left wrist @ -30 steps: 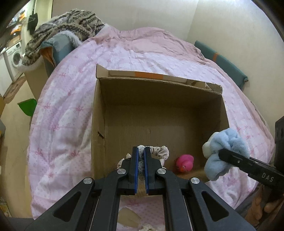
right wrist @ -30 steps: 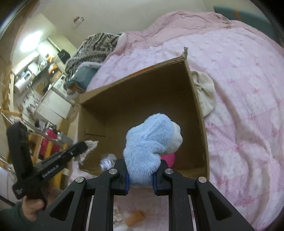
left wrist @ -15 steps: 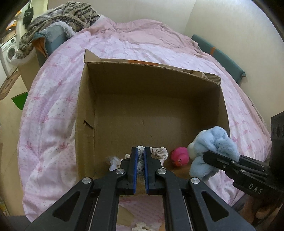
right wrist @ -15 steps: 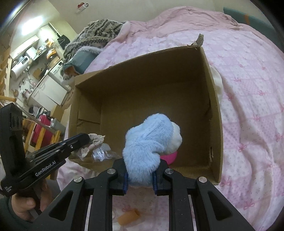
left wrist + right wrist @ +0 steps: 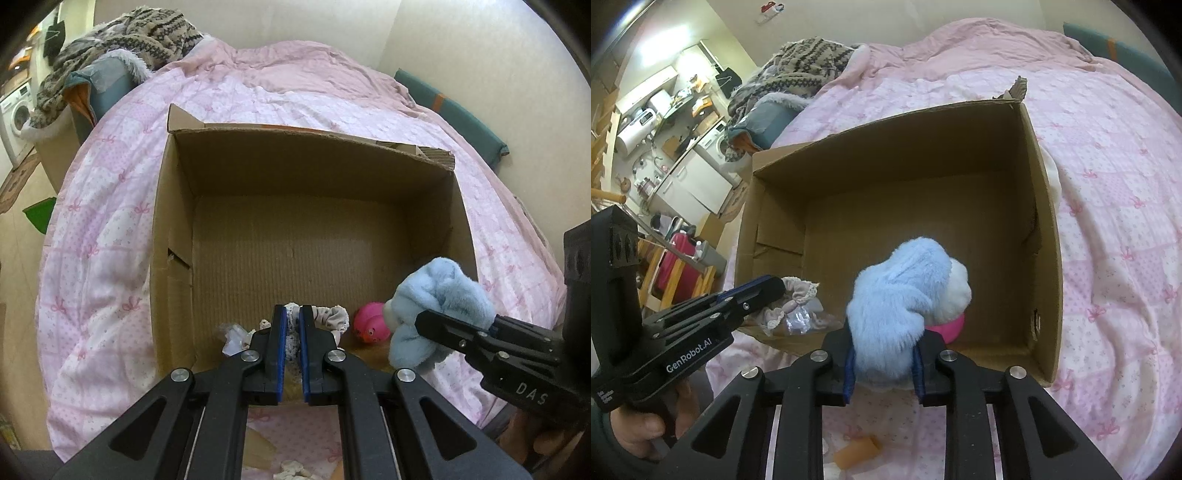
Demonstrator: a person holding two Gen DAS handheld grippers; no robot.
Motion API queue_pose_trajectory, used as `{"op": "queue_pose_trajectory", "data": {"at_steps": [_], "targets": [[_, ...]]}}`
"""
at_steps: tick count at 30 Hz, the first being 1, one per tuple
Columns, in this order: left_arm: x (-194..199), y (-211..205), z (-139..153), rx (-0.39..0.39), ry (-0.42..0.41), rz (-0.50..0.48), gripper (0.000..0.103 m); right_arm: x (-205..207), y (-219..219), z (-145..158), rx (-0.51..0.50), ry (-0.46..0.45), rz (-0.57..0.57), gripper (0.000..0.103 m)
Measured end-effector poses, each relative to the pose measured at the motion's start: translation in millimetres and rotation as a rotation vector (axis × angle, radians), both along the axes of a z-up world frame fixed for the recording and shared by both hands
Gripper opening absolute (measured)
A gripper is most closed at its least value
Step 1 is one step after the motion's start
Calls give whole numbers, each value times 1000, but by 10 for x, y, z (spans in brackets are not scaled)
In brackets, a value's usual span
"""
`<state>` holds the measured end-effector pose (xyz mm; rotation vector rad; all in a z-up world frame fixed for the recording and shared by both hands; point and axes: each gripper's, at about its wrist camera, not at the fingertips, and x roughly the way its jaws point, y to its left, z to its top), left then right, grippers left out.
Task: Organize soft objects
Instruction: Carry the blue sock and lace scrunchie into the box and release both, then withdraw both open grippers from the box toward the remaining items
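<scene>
Partly hidden toys in the box

In the right wrist view the blue plush [image 5: 905, 288] covers most of the pink toy [image 5: 947, 326]; the orange piece [image 5: 857, 451] at lower centre is too blurred to identify.

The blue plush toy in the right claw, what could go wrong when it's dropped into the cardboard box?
1. The blue plush toy hangs low by the near wall of the cardboard box; released here, it may catch on the rim and fall out.
2. It would likely land on the pink toy beneath it and bury it.
3. The left claw, gripping a frilly cloth, is close to the right claw, so they could bump.
</scene>
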<state>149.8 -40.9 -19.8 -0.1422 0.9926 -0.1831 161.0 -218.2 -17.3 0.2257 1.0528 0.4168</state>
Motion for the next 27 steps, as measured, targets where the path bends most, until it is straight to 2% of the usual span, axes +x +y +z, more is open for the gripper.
{"op": "queue_pose_trajectory", "data": {"at_steps": [9,10,11,12,13,15,17,19,21,22,23,27], "targets": [[-28,-7,12,-13,-5,-4,6,-32,55,71,21,-42,32,29],[-33,-7,17,-13,-8,-4,7,-36,52,81,23,-48,32,33],[-29,-3,15,-11,-7,-5,7,-39,43,94,28,-55,30,41],[-28,-6,17,-10,-7,-5,7,-41,29,108,36,-62,25,52],[-27,-6,20,-7,-7,-4,7,-48,12,128,47,-73,17,68],[-19,-7,24,4,-5,1,11,-61,-23,170,57,-98,1,71],[-18,1,36,16,-6,10,26,-55,-43,179,48,-102,-12,71],[-28,18,65,28,-24,23,35,-37,-67,153,42,-90,-27,71],[-42,54,114,45,-49,49,53,-18,-89,134,49,-75,-37,71],[-49,73,135,53,-60,63,65,-15,-101,135,49,-75,-43,71],[-60,94,158,61,-73,79,69,-10,-109,139,49,-75,-48,71],[-73,140,192,81,-81,95,69,-9,-108,139,47,-67,-56,71]]}}
